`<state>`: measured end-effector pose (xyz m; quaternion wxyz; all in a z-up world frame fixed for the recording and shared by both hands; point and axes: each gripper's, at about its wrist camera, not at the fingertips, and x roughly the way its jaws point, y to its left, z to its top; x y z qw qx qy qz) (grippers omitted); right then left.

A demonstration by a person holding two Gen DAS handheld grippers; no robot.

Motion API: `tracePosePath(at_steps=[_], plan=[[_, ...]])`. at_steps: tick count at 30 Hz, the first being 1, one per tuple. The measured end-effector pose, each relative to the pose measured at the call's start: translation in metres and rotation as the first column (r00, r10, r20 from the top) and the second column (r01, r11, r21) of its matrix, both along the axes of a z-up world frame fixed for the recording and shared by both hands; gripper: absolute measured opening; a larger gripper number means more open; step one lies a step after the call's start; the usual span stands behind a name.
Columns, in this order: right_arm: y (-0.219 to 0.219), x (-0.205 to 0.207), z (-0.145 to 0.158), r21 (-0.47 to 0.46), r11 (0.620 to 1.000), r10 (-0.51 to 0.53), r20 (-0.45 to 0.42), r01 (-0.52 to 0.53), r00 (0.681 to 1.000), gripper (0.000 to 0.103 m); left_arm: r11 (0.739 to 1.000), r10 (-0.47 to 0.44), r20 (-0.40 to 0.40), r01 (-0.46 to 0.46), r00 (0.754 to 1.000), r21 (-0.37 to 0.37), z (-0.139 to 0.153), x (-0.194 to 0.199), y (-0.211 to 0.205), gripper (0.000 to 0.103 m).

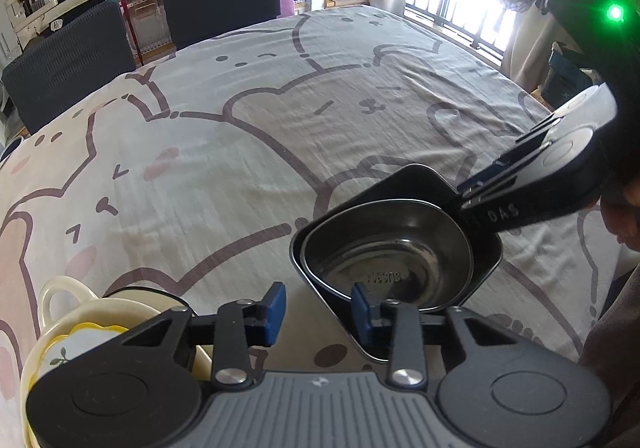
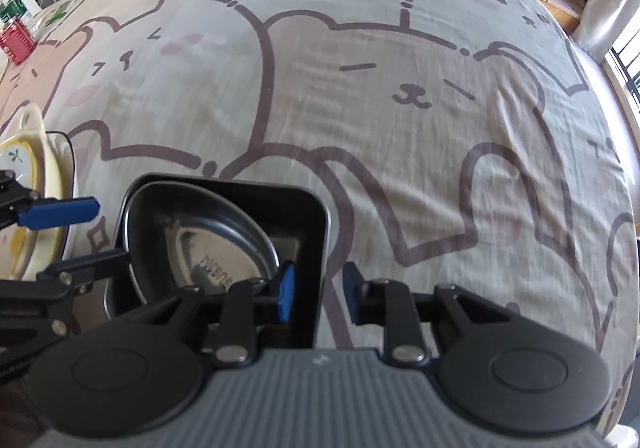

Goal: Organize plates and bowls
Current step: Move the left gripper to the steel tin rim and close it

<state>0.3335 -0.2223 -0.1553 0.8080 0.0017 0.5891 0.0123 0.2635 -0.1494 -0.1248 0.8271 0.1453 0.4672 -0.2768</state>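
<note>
Left claw (image 1: 320, 312): hangs spread, pads apart, straddling the near corner wall of the black square dish (image 1: 400, 176). Right-hand pad (image 1: 362, 312) sits just at the rim, left-hand pad outside over the cloth, pinching nothing.

Just ahead of that claw, nested inside the dish: steel bowl (image 1: 384, 248), upright, stamped lettering on its floor.

Close by on the claw's left: stack of cream dishes (image 1: 96, 312), a handled one holding a small yellow-edged plate with a leaf sprig.

Right claw (image 2: 318, 294): spread too, reaching in at the side of the dish opposite the left claw. One pad inside the side wall, the other outside it, a gap showing on both sides, no squeeze.

Beyond both claws: wide stretch of bear-print tablecloth (image 1: 240, 168), lightly wrinkled.

Farthest ahead of the left claw: two dark chairs (image 1: 220, 0) at the table's far edge.
</note>
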Motion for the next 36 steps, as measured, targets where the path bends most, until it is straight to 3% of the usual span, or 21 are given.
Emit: tracePosePath(at_steps=[7, 19, 23, 29, 36], plan=[[-0.008, 0.0, 0.008, -0.003, 0.999, -0.045, 0.066, 0.046, 0.997, 0.031, 1.0, -0.029, -0.022, 0.029, 0.999, 0.0, 0.001, -0.006, -0.006, 0.036], [0.002, 0.009, 0.011, -0.01, 1.0, -0.024, 0.094, 0.025, 0.995, 0.031, 0.997, -0.071, -0.036, 0.071, 0.997, -0.002, 0.003, -0.01, -0.012, 0.035], [0.002, 0.011, 0.01, -0.011, 1.0, -0.027, 0.095, 0.028, 0.995, 0.031, 0.994, -0.1, -0.037, 0.101, 0.994, 0.03, 0.001, -0.015, -0.015, 0.035], [0.006, 0.015, 0.01, -0.02, 0.999, -0.024, 0.115, 0.026, 0.993, 0.031, 0.996, -0.036, -0.014, 0.037, 0.999, 0.083, -0.012, -0.006, -0.012, 0.035], [0.011, 0.014, 0.01, -0.026, 1.0, 0.011, 0.109, -0.008, 0.994, 0.031, 0.998, 0.037, -0.035, -0.035, 0.999, 0.052, -0.019, 0.009, -0.006, 0.036]])
